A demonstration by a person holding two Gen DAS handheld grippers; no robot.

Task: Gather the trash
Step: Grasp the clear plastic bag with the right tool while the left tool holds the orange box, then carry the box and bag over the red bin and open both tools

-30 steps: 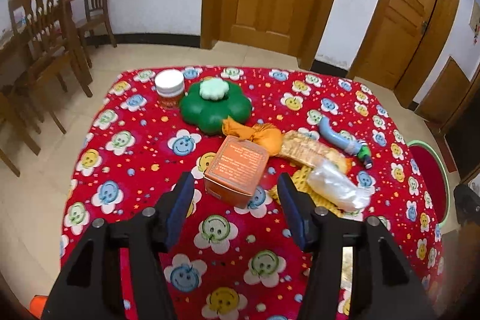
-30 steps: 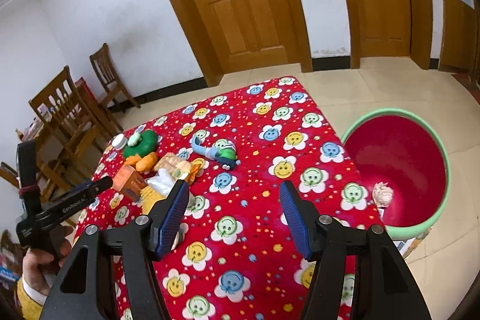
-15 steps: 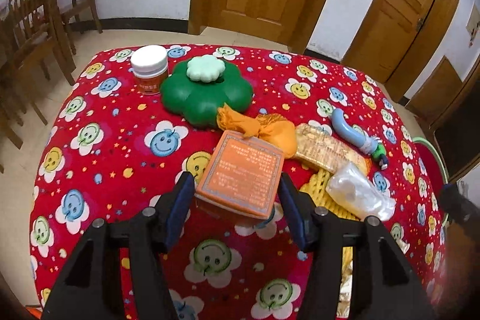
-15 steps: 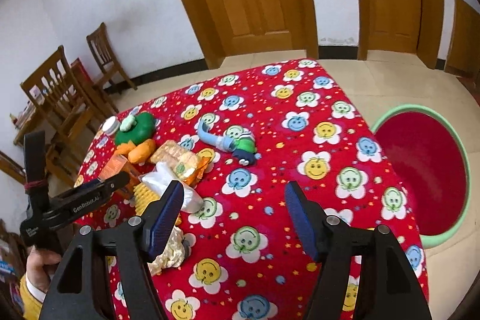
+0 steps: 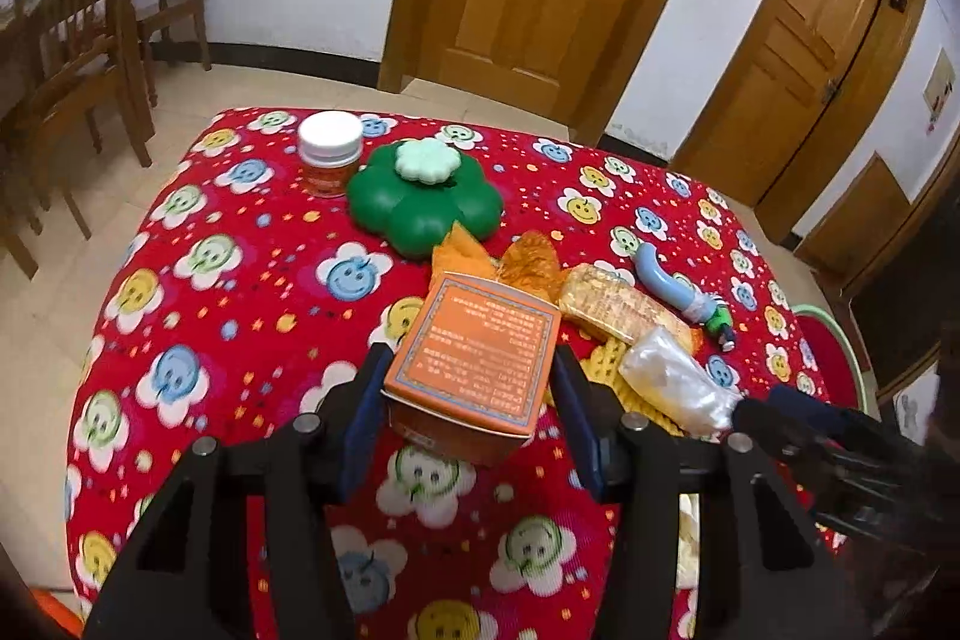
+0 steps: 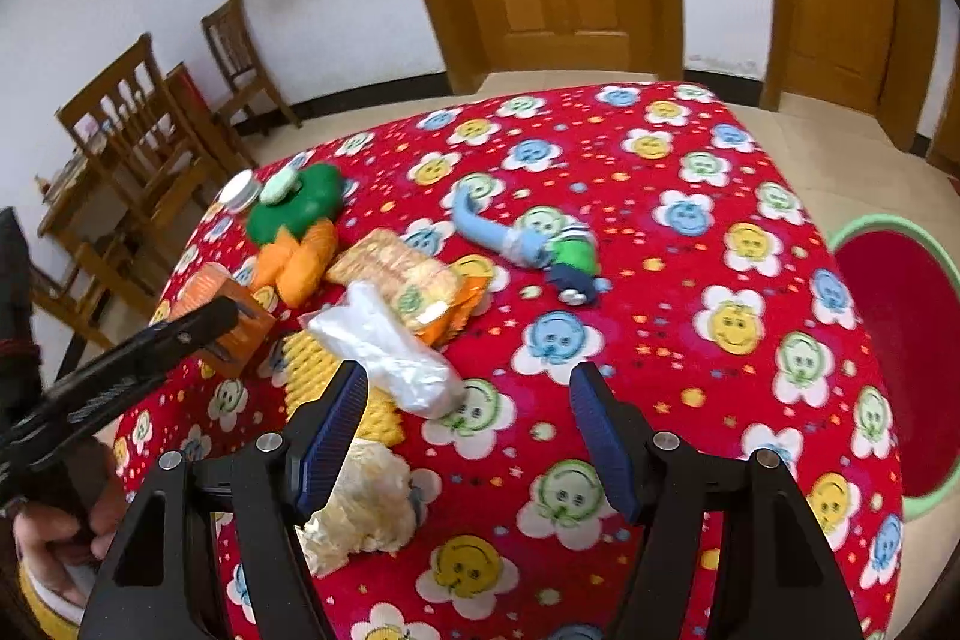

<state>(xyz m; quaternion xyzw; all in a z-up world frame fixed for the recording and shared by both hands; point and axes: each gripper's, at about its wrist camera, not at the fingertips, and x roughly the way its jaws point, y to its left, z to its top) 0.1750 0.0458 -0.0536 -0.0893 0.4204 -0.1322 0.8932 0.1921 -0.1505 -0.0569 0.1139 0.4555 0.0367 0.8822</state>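
An orange carton (image 5: 477, 361) stands on the red flowered tablecloth (image 5: 240, 292). My left gripper (image 5: 471, 409) is open, one finger on each side of the carton; contact is unclear. The carton also shows in the right wrist view (image 6: 225, 319) behind the left gripper's fingers (image 6: 180, 334). My right gripper (image 6: 468, 427) is open and empty above the cloth, just right of a clear plastic bag (image 6: 387, 349) and a crumpled white wrapper (image 6: 360, 505). A cracker packet (image 6: 399, 274), an orange wrapper (image 6: 300, 259) and a yellow wrapper (image 6: 336, 388) lie nearby.
A green flower-shaped box (image 5: 426, 199) and a white-lidded jar (image 5: 330, 154) stand at the far side. A blue and green toy (image 6: 528, 244) lies mid-table. A red basin with a green rim (image 6: 900, 358) sits on the floor right of the table. Wooden chairs (image 5: 78, 40) stand left.
My left gripper has moved forward until its fingers flank the orange carton. My right gripper has swung left, from over the basin side toward the plastic bag and wrappers.
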